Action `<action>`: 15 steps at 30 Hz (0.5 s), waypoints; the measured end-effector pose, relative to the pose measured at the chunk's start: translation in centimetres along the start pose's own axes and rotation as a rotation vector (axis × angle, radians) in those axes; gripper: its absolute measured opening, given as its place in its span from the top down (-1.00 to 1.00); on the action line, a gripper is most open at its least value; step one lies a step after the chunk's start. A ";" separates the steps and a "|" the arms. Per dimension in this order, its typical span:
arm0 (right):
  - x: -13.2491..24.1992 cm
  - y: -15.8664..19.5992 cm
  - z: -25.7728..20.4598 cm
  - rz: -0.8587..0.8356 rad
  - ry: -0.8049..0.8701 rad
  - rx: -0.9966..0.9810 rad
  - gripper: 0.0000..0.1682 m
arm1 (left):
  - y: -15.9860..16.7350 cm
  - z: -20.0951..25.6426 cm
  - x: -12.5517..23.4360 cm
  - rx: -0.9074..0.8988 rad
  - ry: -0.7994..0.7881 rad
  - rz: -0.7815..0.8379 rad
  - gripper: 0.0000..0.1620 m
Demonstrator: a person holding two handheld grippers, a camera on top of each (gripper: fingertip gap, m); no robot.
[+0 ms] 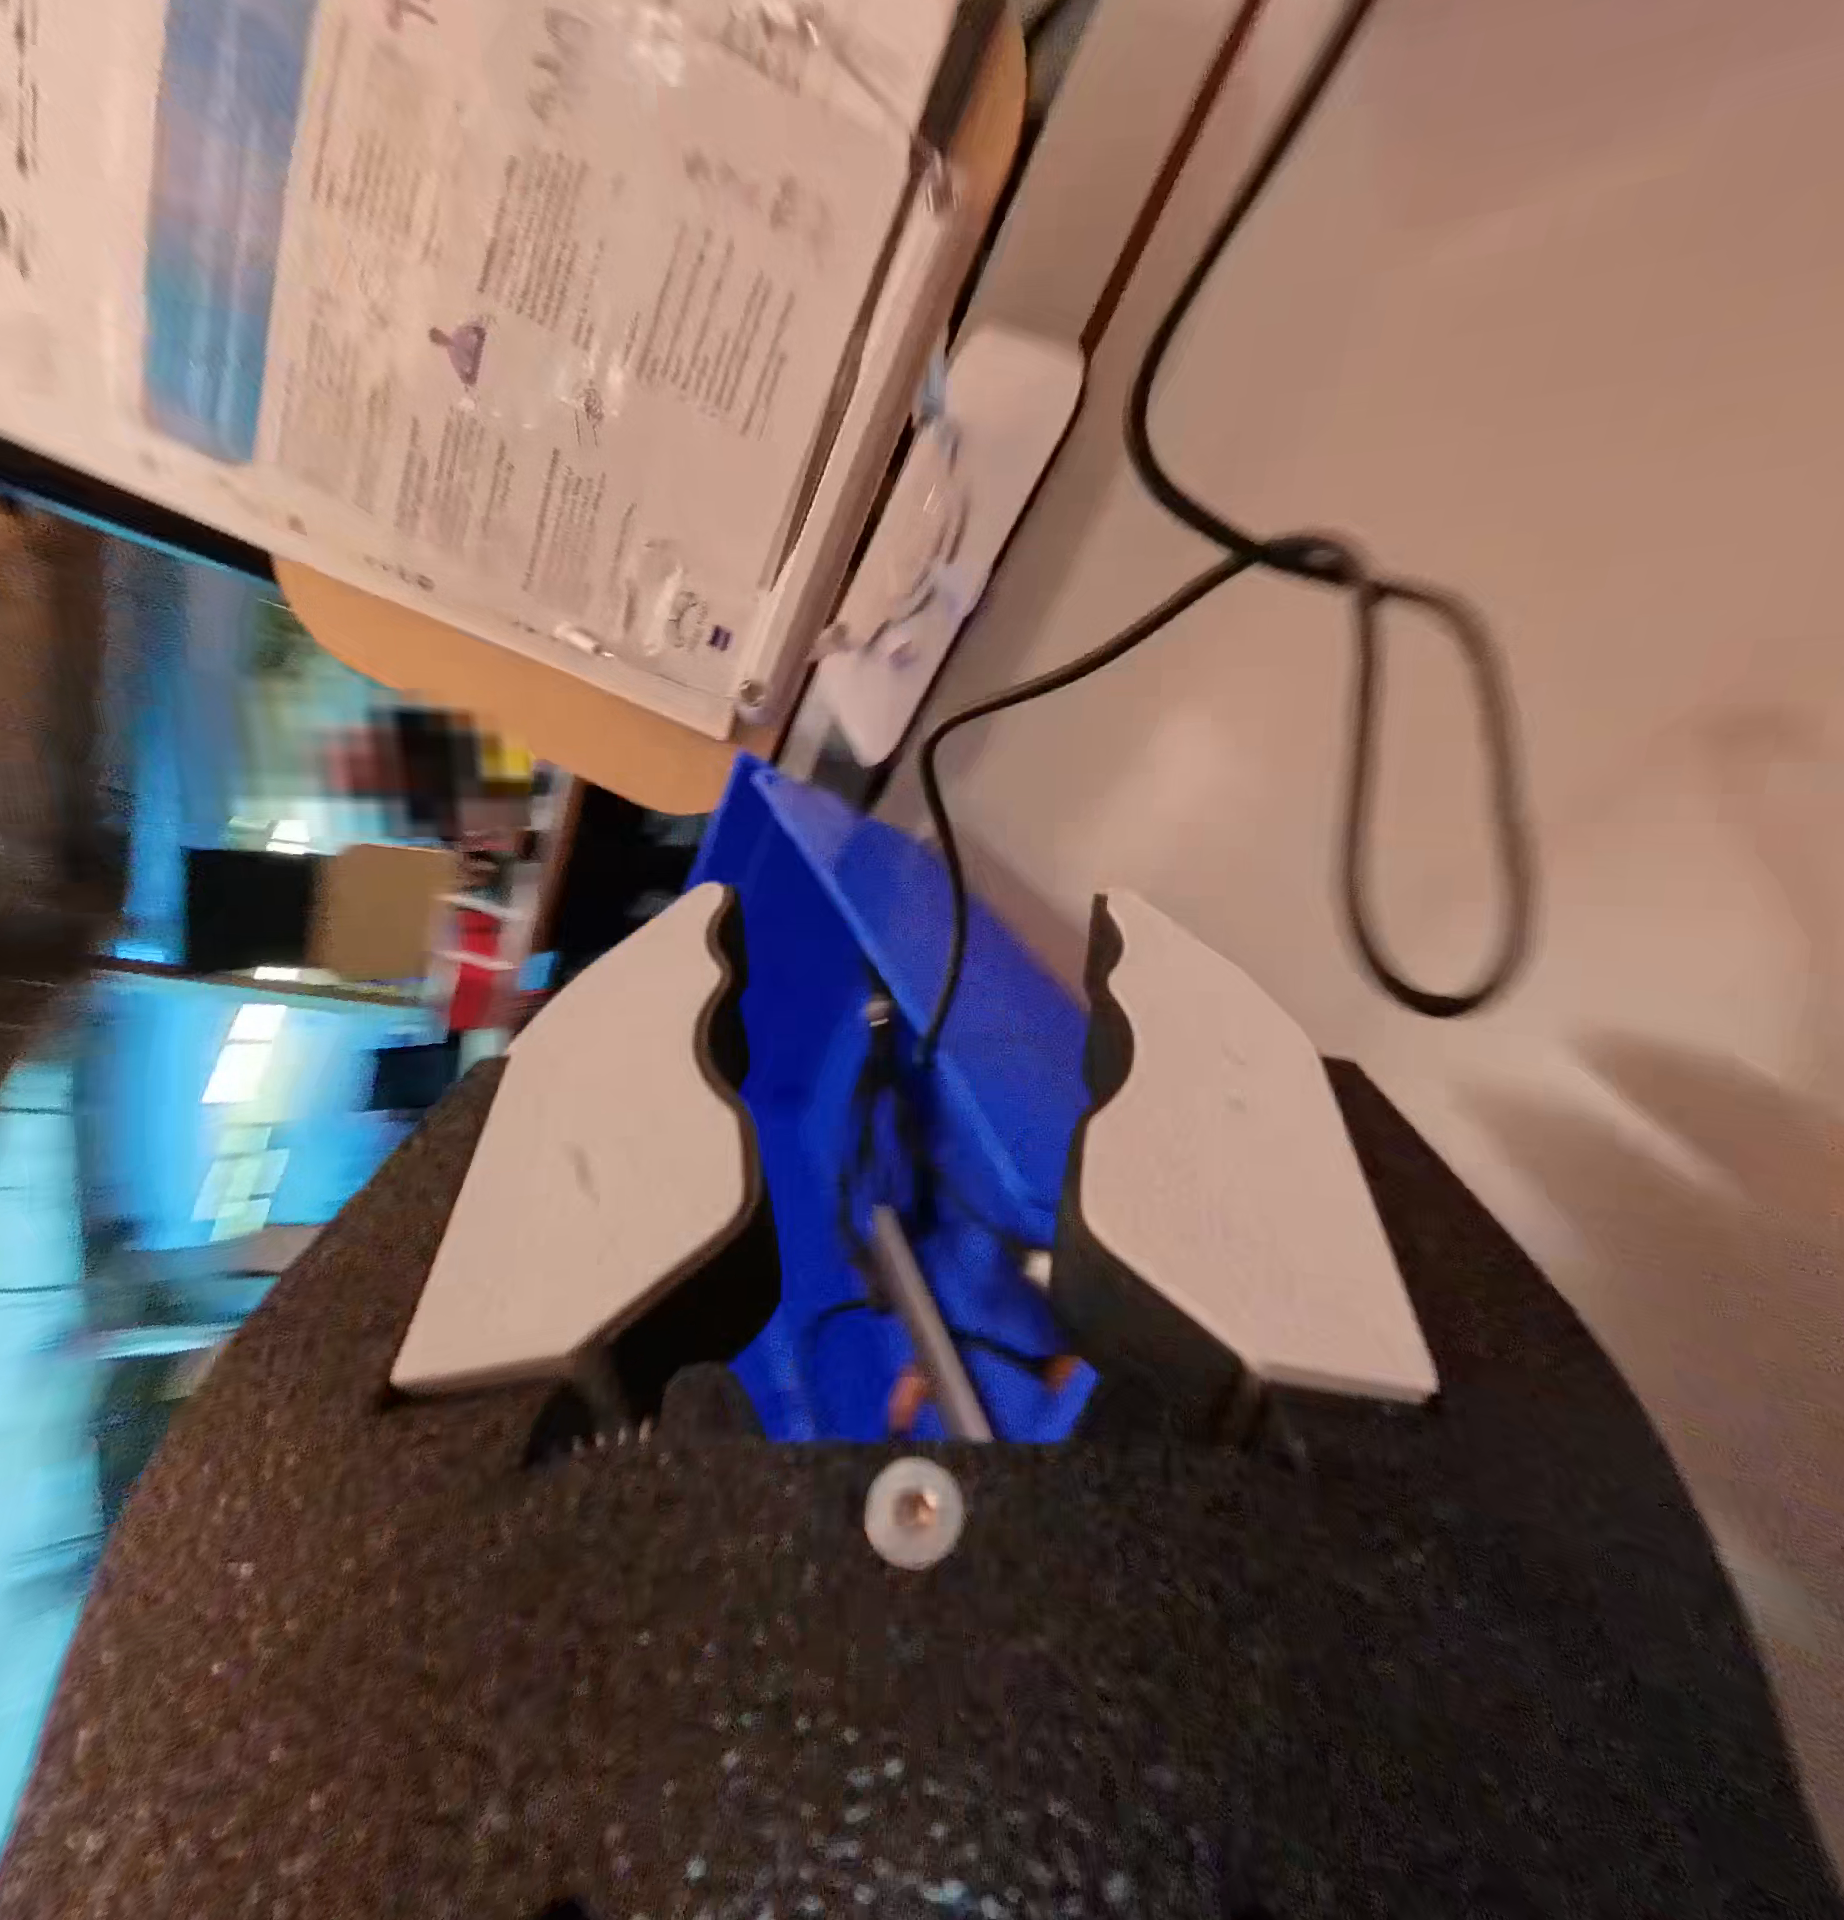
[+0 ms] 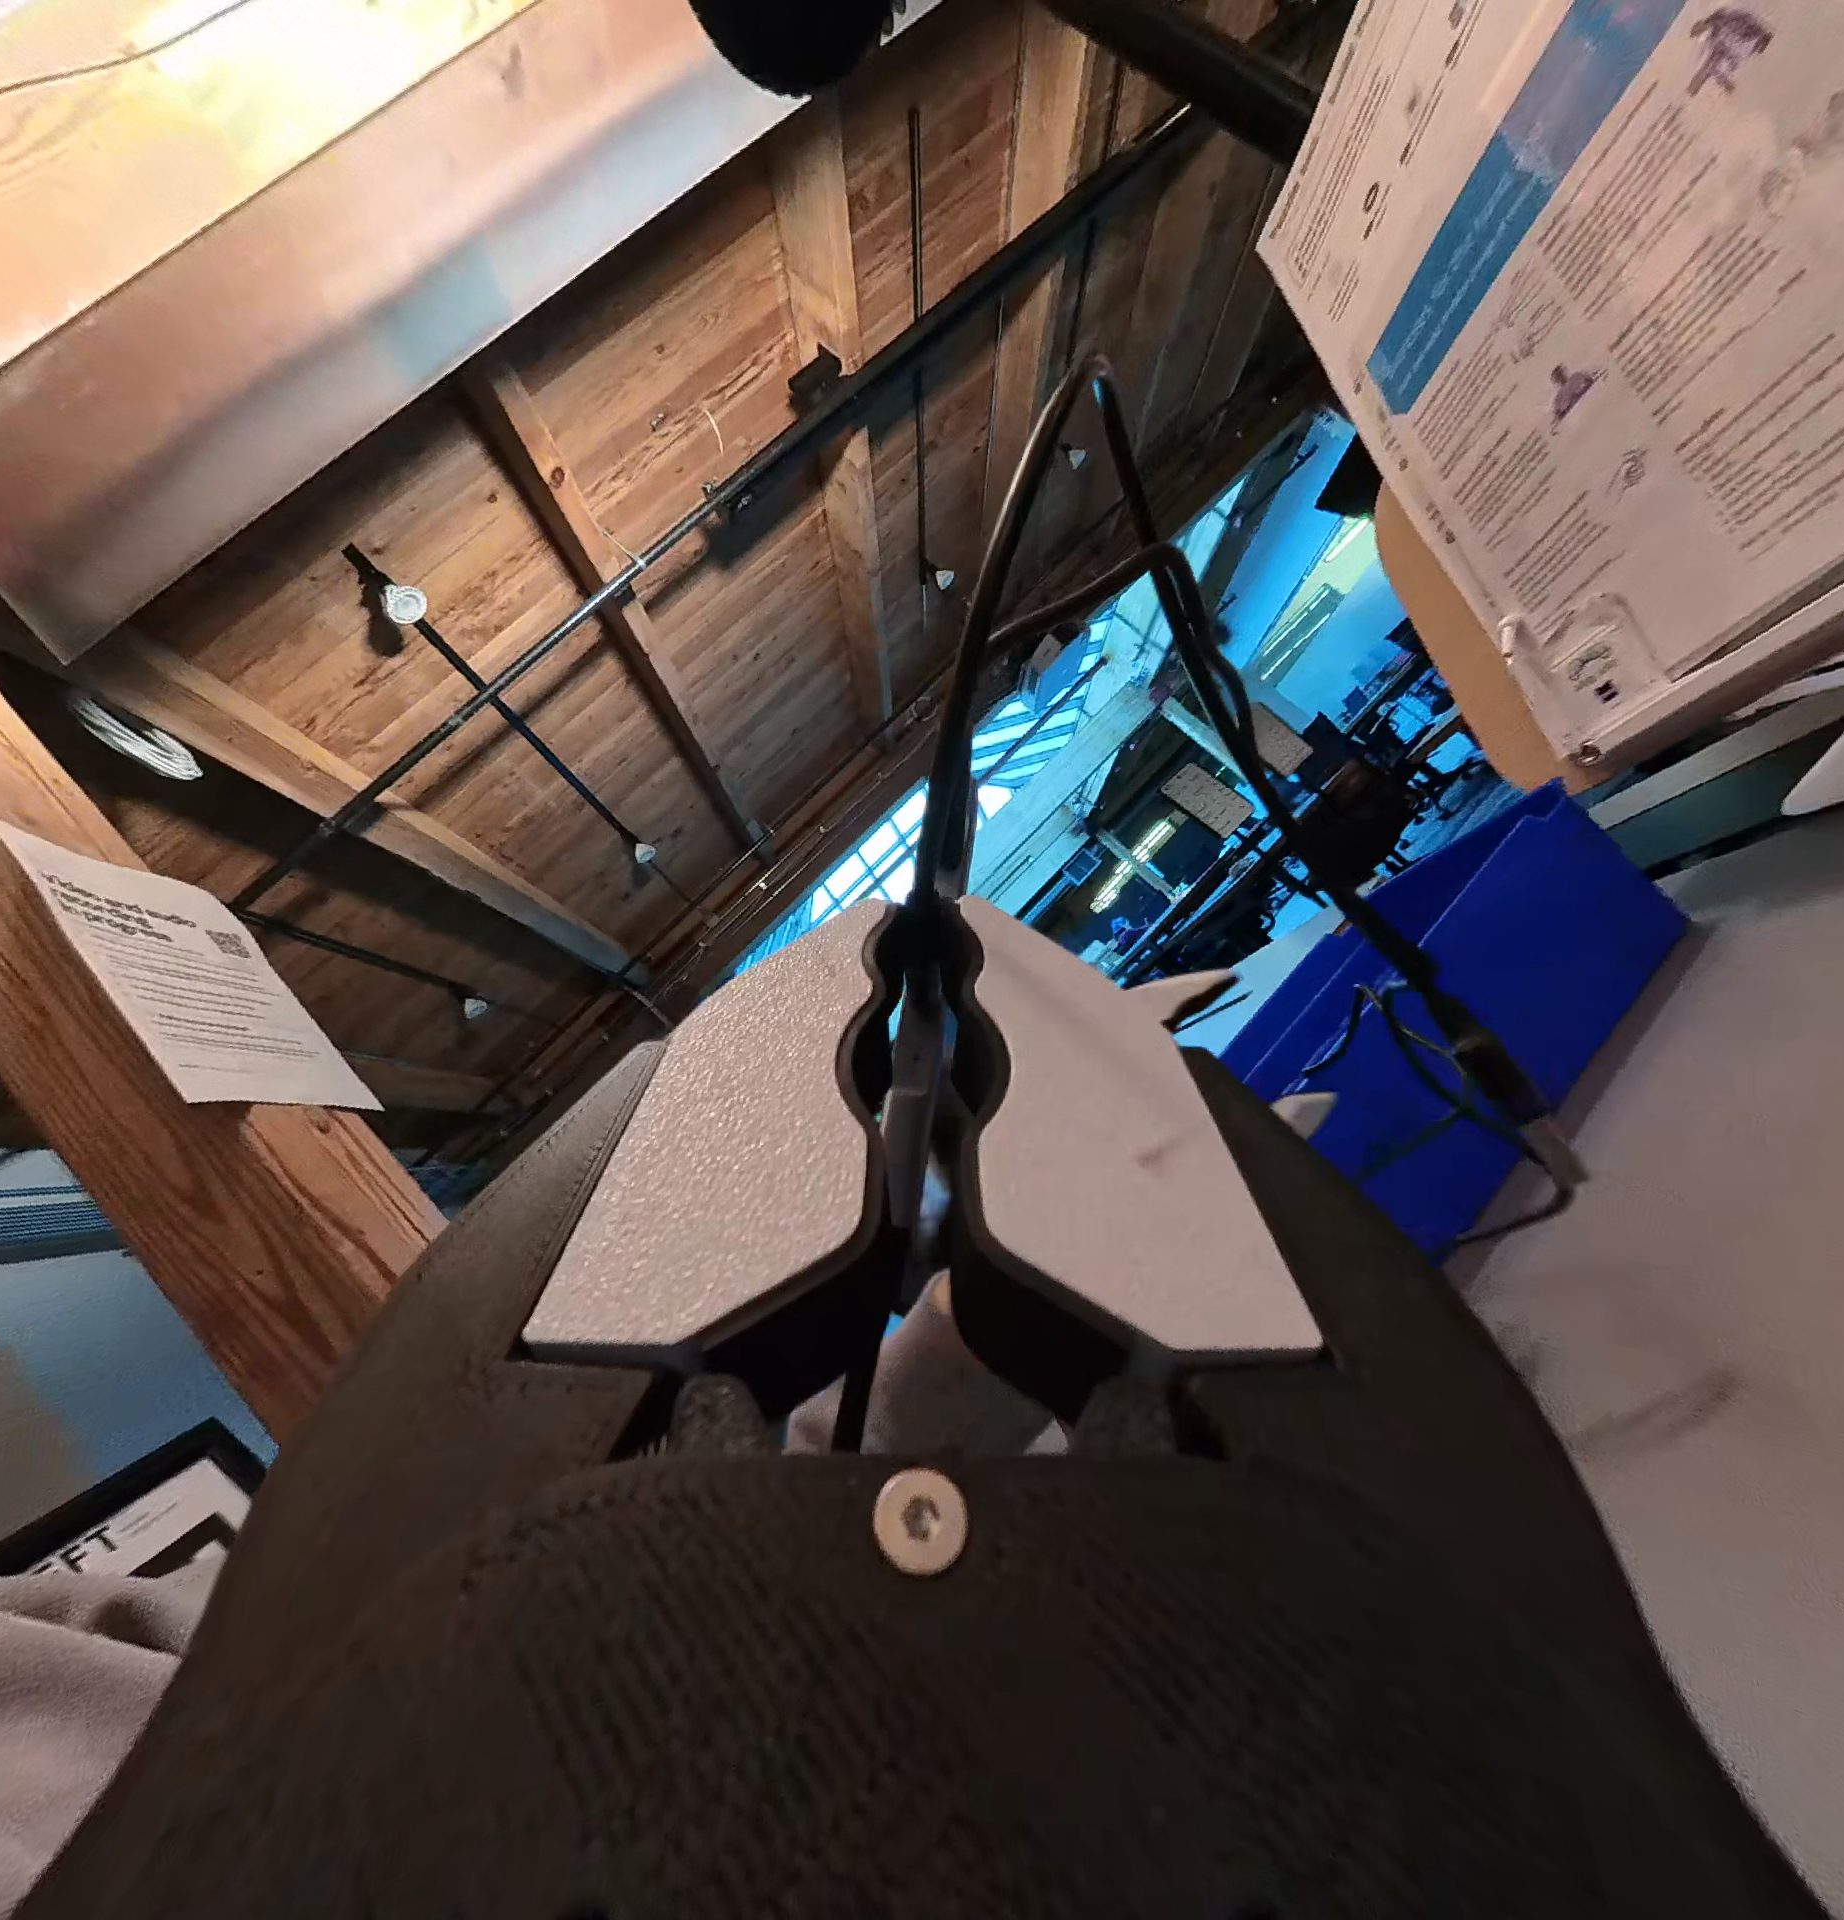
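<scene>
We are holding the right gripper (image 2: 923,920) tilted up toward the wooden ceiling (image 2: 627,499), its two fingers pressed together on a thin black cable (image 2: 959,727). The cable is running lengthwise between the fingers, rising straight out past the tips, looping over at the far top and dropping down to the right toward the blue bin (image 2: 1500,966) on the pale table (image 2: 1728,1195).

We are holding the left gripper (image 1: 913,914) with its fingers wide apart and nothing between them, hovering just over that blue bin (image 1: 866,935). A black cable (image 1: 1417,779) is trailing over the table (image 1: 1520,312) at the far right and feeding down into the bin between the open fingers, beside a grey rod (image 1: 923,1320). A printed sheet (image 1: 482,312) is hanging at the far left.
</scene>
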State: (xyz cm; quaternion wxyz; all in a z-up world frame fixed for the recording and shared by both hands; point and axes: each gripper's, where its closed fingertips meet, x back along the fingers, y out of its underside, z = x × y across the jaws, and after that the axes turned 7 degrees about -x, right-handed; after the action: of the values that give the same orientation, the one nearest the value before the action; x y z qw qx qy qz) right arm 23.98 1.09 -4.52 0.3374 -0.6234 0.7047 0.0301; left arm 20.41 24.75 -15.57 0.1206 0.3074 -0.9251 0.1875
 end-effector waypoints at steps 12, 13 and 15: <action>1.4 -2.0 0.0 0.056 0.032 0.055 0.92 | -2.0 -11.7 0.7 -0.067 -0.442 -0.132 1.00; 1.4 -2.0 0.2 0.060 0.027 0.043 0.92 | -3.6 -13.8 2.5 -0.054 -0.520 -0.064 1.00; 1.5 -2.0 0.5 0.068 0.016 0.008 0.92 | -7.9 -15.4 5.7 -0.001 -0.556 0.162 1.00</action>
State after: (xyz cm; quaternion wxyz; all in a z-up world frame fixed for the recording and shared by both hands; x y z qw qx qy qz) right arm 26.04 -0.42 -4.87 0.3330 -0.5978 0.7284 0.0336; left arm 22.50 22.40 2.40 -0.1530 0.2723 -0.9442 0.1048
